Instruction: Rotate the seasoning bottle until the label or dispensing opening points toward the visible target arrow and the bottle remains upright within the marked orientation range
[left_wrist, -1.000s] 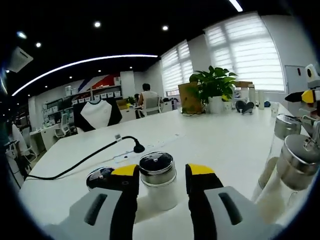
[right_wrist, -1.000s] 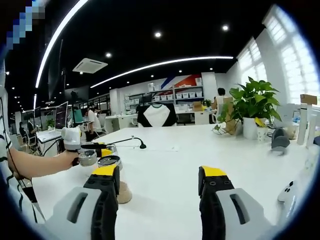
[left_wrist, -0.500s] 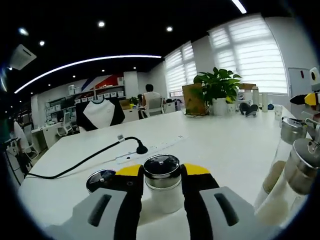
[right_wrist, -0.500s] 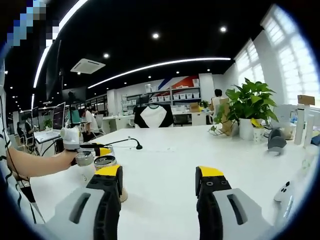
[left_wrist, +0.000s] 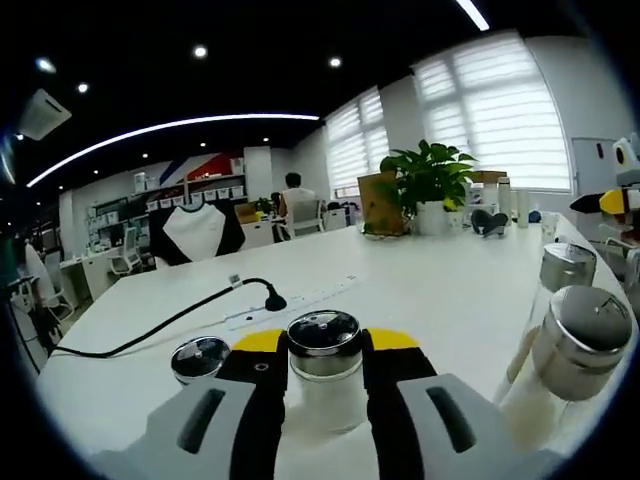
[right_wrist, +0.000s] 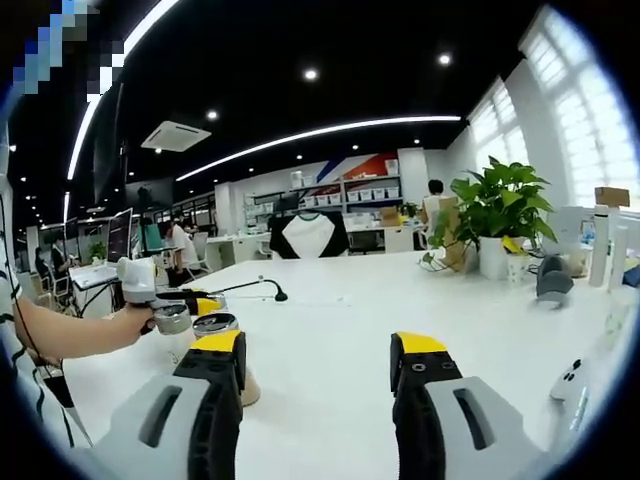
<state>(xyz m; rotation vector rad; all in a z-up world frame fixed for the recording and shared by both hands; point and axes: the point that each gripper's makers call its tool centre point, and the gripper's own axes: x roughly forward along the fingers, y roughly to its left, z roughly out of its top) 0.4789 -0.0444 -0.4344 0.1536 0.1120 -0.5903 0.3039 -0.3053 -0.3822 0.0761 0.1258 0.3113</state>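
one grasp made, turn not yet shown. left gripper (left_wrist: 322, 352) at 6 o'clock in left gripper view, jaws clamped on the seasoning bottle (left_wrist: 323, 368), upright on the white table (left_wrist: 440, 285). no arrow or label visible, so can't tell how much rotation is left. two taller shakers (left_wrist: 562, 345) at 3 o'clock, power strip (left_wrist: 290, 301) further back. right gripper (right_wrist: 318, 352) jaws spread, nothing between, idle over table.

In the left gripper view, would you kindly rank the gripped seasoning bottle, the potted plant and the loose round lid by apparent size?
1. seasoning bottle
2. potted plant, though it stands far back, so nearness skews this
3. round lid
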